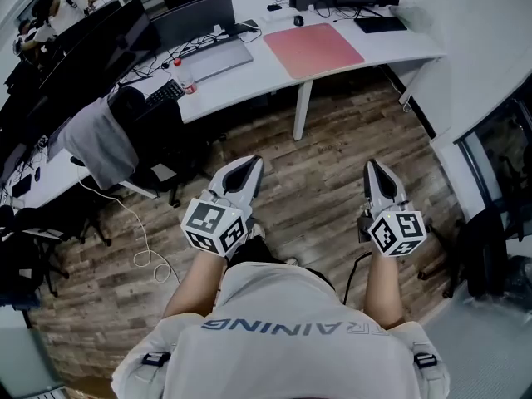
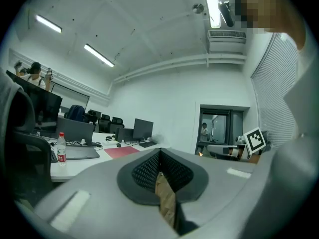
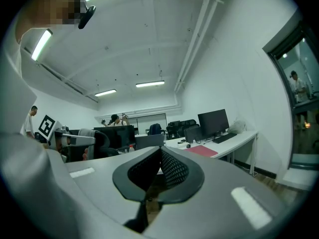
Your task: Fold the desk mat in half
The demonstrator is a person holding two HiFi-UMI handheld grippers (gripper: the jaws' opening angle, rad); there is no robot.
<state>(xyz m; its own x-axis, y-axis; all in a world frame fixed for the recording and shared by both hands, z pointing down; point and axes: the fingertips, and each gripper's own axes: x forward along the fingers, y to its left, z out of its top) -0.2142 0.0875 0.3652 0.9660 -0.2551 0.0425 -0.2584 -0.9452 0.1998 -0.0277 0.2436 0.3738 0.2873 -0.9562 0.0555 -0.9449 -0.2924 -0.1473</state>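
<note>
A pink desk mat (image 1: 314,50) lies flat and unfolded on the white desk (image 1: 399,44) at the far side of the room. It also shows small and distant in the left gripper view as the mat (image 2: 124,152) and in the right gripper view as the mat (image 3: 202,150). My left gripper (image 1: 249,165) and right gripper (image 1: 371,168) are held close to the person's body over the wooden floor, well short of the desk. Both point toward the desk. The jaws of each are shut with nothing between them.
A black office chair with a grey jacket (image 1: 100,144) stands left of the desk. On the desk are a grey laptop (image 1: 218,59), a water bottle (image 1: 184,80), a mouse (image 1: 298,21), monitors and a black pad (image 1: 381,24). A white cable (image 1: 145,239) trails on the floor.
</note>
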